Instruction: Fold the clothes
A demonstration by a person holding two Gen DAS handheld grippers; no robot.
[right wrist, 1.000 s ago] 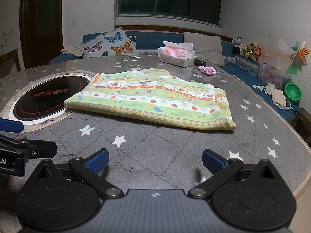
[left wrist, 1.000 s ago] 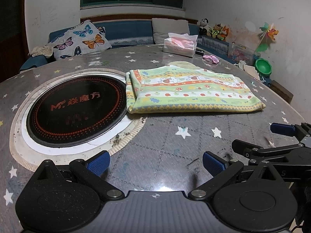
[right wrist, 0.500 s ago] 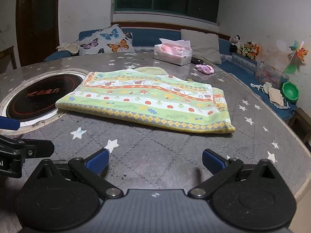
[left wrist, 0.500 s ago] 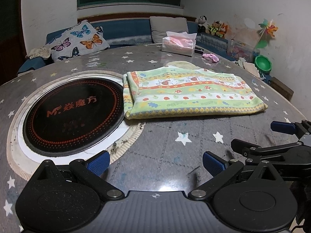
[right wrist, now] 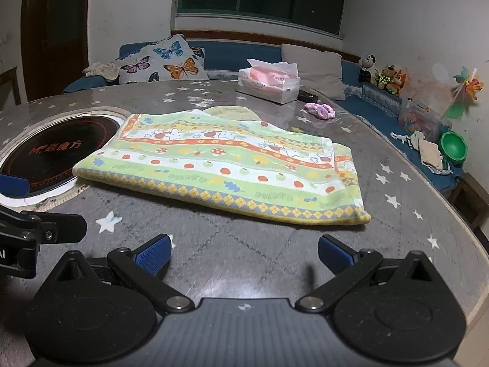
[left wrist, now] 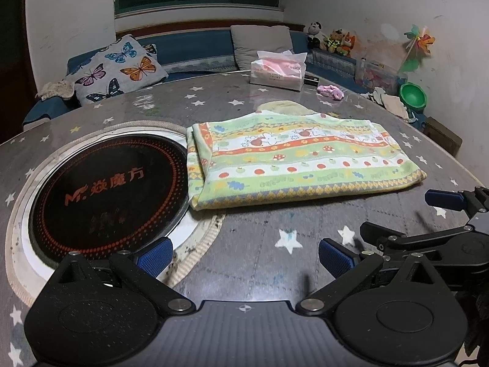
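A folded green and yellow patterned garment (left wrist: 293,162) (right wrist: 226,168) lies flat on the round star-print table, just right of the black cooktop. My left gripper (left wrist: 244,258) hovers open over the table, short of the garment's near left corner, with nothing between its blue pads. Open too, my right gripper (right wrist: 243,252) sits in front of the garment's near edge and holds nothing. In the left wrist view the right gripper's arm shows at the right edge. A pale cloth (left wrist: 285,107) peeks out behind the garment.
A black induction cooktop (left wrist: 107,189) is set into the table (right wrist: 244,238) on the left. A tissue box (right wrist: 269,81) and a pink scrunchie (right wrist: 319,109) lie at the far side. A blue sofa with a butterfly cushion (left wrist: 122,68) runs behind; the table edge drops off at right.
Both grippers have moved forward a little toward the garment, which now looks larger and closer. Both stay open and the garment has not moved.
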